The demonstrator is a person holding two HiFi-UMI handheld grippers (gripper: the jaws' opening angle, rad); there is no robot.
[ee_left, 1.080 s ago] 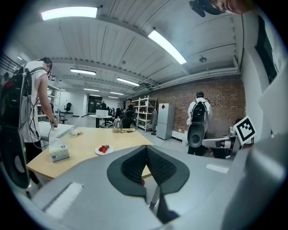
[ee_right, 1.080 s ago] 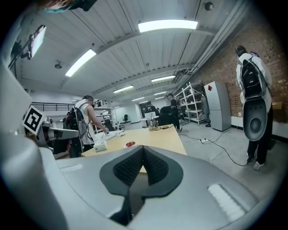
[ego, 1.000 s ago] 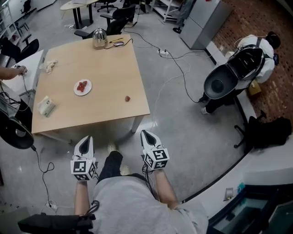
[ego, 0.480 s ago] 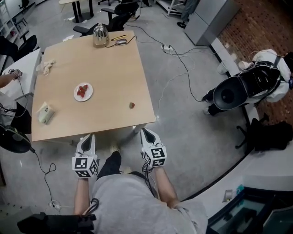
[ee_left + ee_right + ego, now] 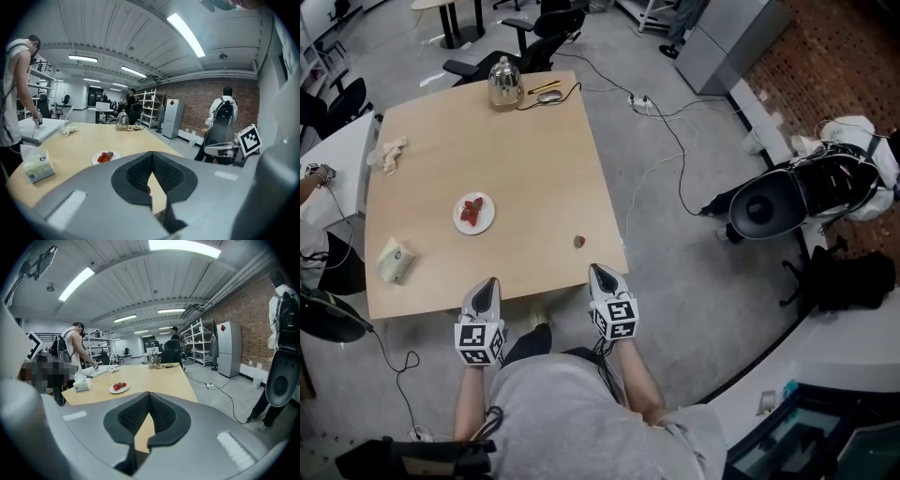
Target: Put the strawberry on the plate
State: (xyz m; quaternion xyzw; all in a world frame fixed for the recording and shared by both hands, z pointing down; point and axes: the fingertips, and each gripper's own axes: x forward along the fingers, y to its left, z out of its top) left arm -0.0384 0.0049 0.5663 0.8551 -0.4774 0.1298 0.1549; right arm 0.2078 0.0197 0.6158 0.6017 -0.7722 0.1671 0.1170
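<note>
A loose strawberry (image 5: 578, 241) lies on the wooden table (image 5: 534, 159) near its front right corner. The white plate (image 5: 473, 213) with several strawberries on it sits left of the table's middle, and shows in the left gripper view (image 5: 106, 157) and the right gripper view (image 5: 119, 387). My left gripper (image 5: 490, 280) is shut and empty at the table's near edge, below the plate. My right gripper (image 5: 596, 269), shut and empty too, hovers just short of the loose strawberry. The closed jaw tips fill the foreground of both gripper views (image 5: 152, 153) (image 5: 149, 393).
A metal kettle (image 5: 502, 82) and cables stand at the table's far edge. A tissue pack (image 5: 395, 260) lies at the front left, a crumpled cloth (image 5: 391, 153) at the far left. A person (image 5: 14, 93) stands by the left side table. Office chairs and floor cables surround the table.
The person holding the grippers has stepped toward the table. Both grippers now reach its near edge, and the right one is close to the loose strawberry. Jaws stayed shut.
</note>
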